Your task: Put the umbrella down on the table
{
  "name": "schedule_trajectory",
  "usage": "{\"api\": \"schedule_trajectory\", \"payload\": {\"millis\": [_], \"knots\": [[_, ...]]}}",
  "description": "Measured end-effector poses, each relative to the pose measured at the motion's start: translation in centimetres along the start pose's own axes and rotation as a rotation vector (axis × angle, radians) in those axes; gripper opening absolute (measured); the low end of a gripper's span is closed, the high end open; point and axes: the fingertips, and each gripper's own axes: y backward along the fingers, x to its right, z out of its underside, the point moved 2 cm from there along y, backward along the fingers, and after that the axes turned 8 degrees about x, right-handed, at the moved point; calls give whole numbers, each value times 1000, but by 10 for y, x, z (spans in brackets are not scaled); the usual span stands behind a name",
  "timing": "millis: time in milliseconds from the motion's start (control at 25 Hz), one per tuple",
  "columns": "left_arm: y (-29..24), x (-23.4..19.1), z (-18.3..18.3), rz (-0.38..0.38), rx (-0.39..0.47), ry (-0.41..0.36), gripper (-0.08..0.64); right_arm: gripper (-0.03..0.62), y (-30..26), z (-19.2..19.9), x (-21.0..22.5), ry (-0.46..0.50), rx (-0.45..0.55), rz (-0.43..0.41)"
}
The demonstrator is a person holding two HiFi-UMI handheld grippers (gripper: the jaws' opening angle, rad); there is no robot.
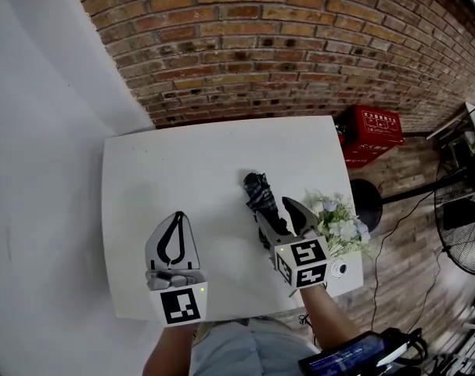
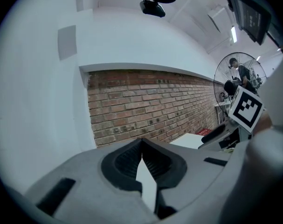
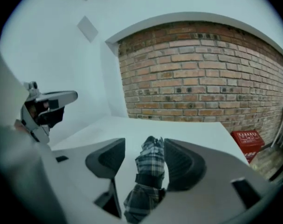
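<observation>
Sitting in front is the white square table. Above its near edge the grey right claw is wide open, gripping nothing; the grey left claw is pinched closed, empty. On the table, between the open jaws, lies the folded dark checked umbrella.

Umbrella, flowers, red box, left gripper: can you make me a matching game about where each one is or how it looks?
Things
1. umbrella
2. flowers
3. red box
4. left gripper

Places or states
A. on the floor by the brick wall
B. jaws together, nothing in them
C. between the open jaws of the right gripper
D. at the right edge of the table

Pairs: 1-C, 2-D, 3-A, 4-B
</observation>
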Motion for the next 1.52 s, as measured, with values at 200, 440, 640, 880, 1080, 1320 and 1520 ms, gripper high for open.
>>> {"api": "schedule_trajectory", "payload": {"millis": [200, 440, 640, 880, 1080, 1320, 1520], "knots": [[16, 14, -44, -14, 57, -1, 2, 161, 50, -62, -11, 2, 198, -52], [38, 34, -104, -9, 162, -36, 2, 6, 111, -112, -27, 52, 395, -77], [61, 54, -135, -4, 217, -53, 2, 5, 144, -126, -30, 108, 432, -46], [81, 74, -147, 2, 242, -50, 2, 5, 175, -129, -31, 149, 459, -33], [89, 88, -154, 10, 254, -58, 3, 5, 190, -131, -29, 155, 475, -32], [92, 95, -159, 11, 258, -57, 2, 5, 199, -134, -26, 153, 488, -30], [93, 99, -159, 20, 258, -57, 2, 5, 201, -134, -25, 156, 490, -28]]}}
